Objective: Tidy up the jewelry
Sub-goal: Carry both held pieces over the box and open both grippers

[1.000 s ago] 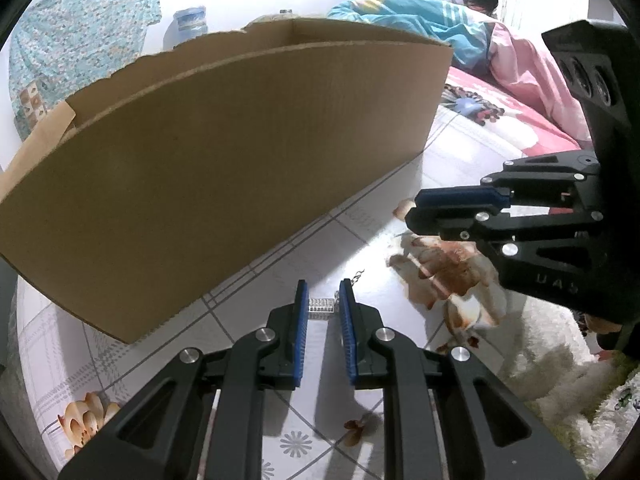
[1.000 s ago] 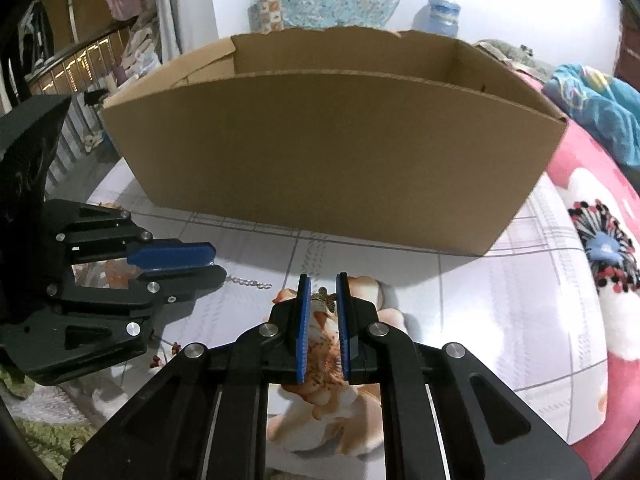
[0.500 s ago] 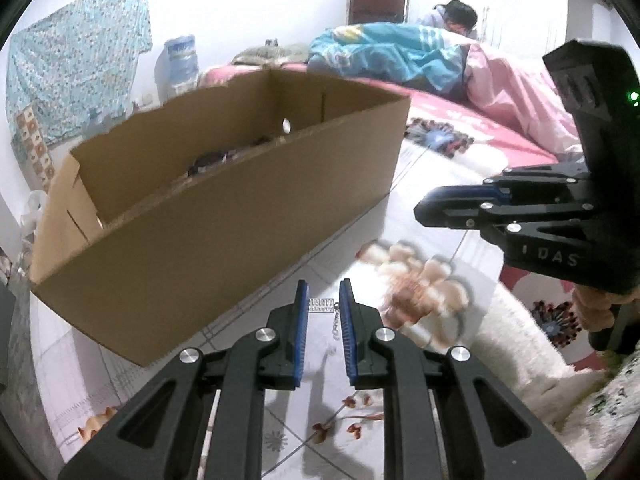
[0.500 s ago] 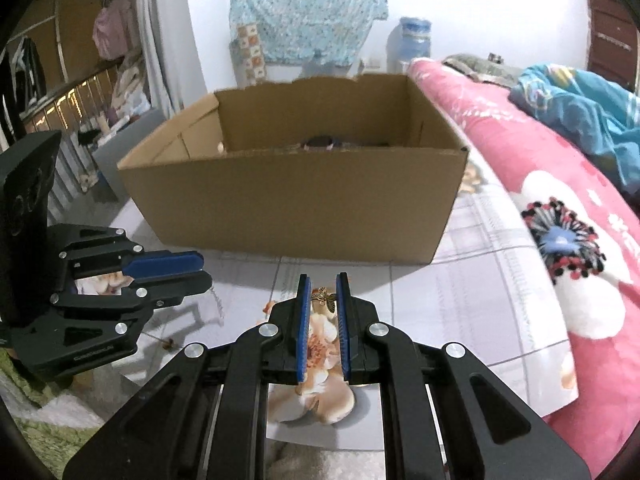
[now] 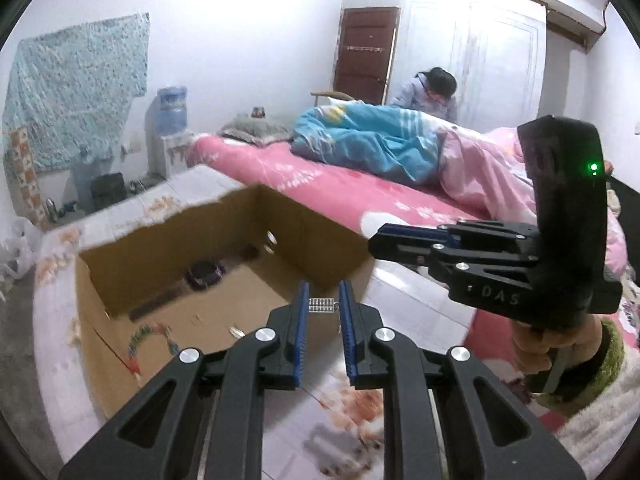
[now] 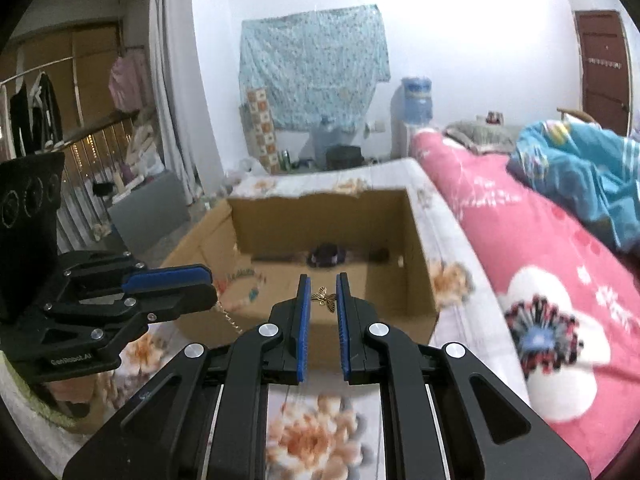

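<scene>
Left wrist view is showing the left gripper [image 5: 323,306] pinching a small silver crystal-set bar [image 5: 321,305] between its blue pads, the jaws nearly closed on it, and it is hanging over the near wall of the open cardboard box [image 5: 224,304]. Right wrist view is showing the right gripper [image 6: 323,300] nipping a gold butterfly charm [image 6: 326,298] in the same narrow way, also above the box's near edge, while a thin chain [image 6: 229,319] is trailing down from the left gripper [image 6: 168,292] toward the floral tablecloth [image 6: 312,436]; whether bar, chain and butterfly are all one piece I cannot tell for sure, though that seems likely. The box is sitting on the cloth-covered table beside the pink bed [image 6: 540,280], and inside it a beaded bracelet [image 5: 150,334] and a dark bangle [image 5: 205,274] are lying on the floor of the box. The risk, as I judge it, is lying in that dangling chain: if both grippers are letting go before it is clearing the cardboard rim, it is likely to be draping over the wall or sliding back outside. Pulling the two grippers apart could be straining fine links or tugging the charm from so slight a pinch. Dropping it onto the bracelet could be tangling the pieces.
</scene>
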The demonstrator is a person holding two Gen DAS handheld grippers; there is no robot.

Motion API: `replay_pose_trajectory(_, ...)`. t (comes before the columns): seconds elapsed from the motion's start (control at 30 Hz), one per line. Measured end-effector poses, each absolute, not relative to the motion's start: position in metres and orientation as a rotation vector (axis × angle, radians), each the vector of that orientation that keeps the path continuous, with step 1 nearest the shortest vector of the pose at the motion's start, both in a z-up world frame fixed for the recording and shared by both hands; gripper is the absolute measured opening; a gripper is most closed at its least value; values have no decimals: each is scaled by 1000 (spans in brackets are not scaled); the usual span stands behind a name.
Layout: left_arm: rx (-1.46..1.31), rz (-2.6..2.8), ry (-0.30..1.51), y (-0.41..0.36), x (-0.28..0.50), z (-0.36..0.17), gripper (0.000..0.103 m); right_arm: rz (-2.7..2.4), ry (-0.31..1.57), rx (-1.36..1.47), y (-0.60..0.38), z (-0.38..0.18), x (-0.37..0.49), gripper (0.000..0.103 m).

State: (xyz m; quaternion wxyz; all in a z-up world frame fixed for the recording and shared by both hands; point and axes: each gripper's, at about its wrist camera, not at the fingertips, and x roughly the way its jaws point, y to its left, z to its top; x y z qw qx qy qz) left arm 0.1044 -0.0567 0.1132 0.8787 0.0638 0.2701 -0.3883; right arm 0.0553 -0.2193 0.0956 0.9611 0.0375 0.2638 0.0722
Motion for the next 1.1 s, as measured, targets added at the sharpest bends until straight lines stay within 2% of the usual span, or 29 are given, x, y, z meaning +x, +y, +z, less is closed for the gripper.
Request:
replay_pose_trajectory(0.43,97,-661,845,-97,234,78,15,128,719,179,-236,61,170,11)
replay_pose_trajectory(0.5,92,-644,860,-101,244,75,15,99,738,161,-235,56,179,17)
replay_pose_trajectory(0.57,81,-622,875,-102,250,74,28,90,725,171,-235,57,178,23)
replay_pose_trajectory(0.83,66,-570,846,-93,241,80,44,75,668,210,-242,67,159,33)
replay_pose_trajectory(0.97,46,-554,819,-81,226,92,56,71,636,233,-243,79,141,42)
replay_pose_trajectory(1.1,31,-545,790,-61,202,107,63,72,600,234,-246,94,119,53)
